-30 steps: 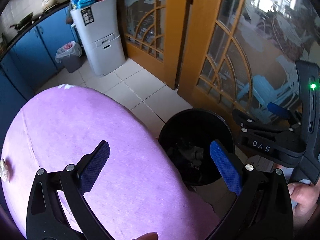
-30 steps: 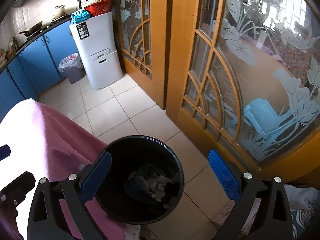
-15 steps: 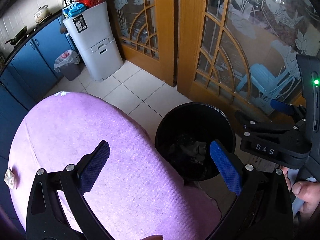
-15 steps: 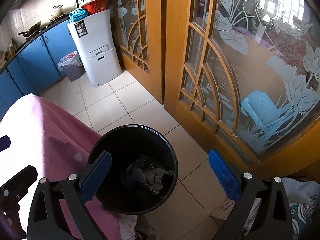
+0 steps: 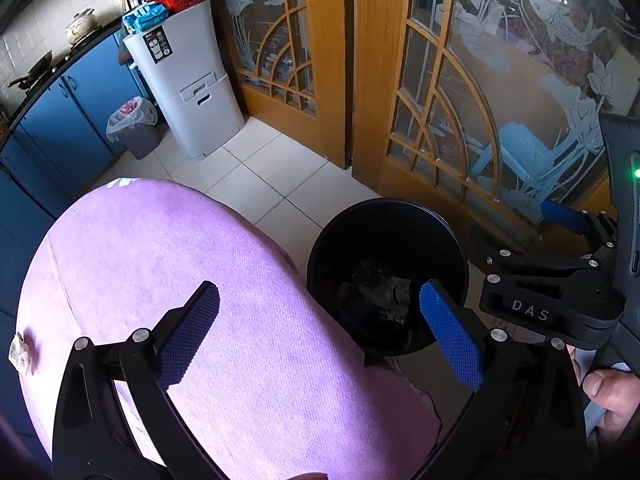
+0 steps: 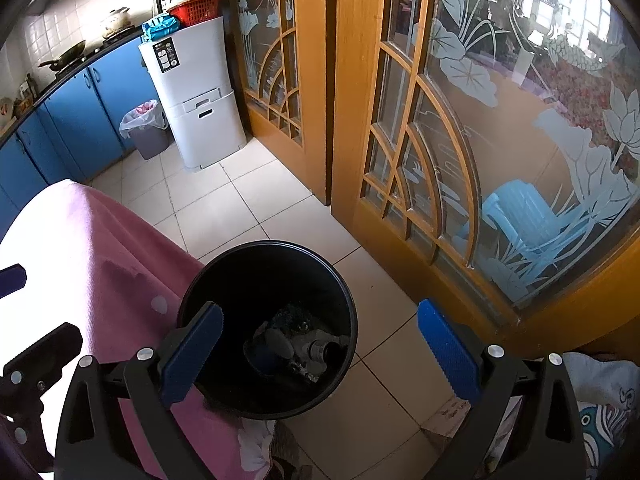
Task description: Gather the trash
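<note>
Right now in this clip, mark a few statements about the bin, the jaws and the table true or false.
1. The black trash bin already holds trash. True.
2. The right gripper grips a wrapper. False: its jaws are open and hold nothing.
3. A small wrapper lies on the purple tablecloth. True.
4. The black bin stands on the table. False: it stands on the tiled floor beside it.
5. The left gripper is open. True.

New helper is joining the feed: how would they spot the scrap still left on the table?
Find the round table with the purple cloth. Follow it to its far left edge, away from the black bin. The scrap is a small white crumpled wrapper with dark print, the only thing seen on the cloth.
</note>
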The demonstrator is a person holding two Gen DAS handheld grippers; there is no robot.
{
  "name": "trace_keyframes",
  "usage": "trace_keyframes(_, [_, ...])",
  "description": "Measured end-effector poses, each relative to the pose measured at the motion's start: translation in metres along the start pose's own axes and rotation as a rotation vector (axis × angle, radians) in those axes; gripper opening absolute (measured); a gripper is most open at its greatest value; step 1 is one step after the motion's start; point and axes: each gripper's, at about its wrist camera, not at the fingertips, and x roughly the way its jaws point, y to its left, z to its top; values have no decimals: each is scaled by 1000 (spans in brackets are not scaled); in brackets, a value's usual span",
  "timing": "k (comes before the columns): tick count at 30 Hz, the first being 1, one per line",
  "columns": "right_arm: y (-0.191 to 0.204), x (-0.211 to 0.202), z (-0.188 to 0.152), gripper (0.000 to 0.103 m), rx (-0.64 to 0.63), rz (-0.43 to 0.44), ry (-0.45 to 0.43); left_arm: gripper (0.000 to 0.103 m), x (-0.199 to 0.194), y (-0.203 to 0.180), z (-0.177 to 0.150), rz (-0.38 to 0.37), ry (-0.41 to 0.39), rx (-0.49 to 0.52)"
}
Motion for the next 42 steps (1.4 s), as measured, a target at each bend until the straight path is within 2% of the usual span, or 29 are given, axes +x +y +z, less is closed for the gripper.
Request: trace_keyframes(42, [8, -3, -5, 95, -13, 8, -1, 99, -4, -8, -2, -11, -6, 5])
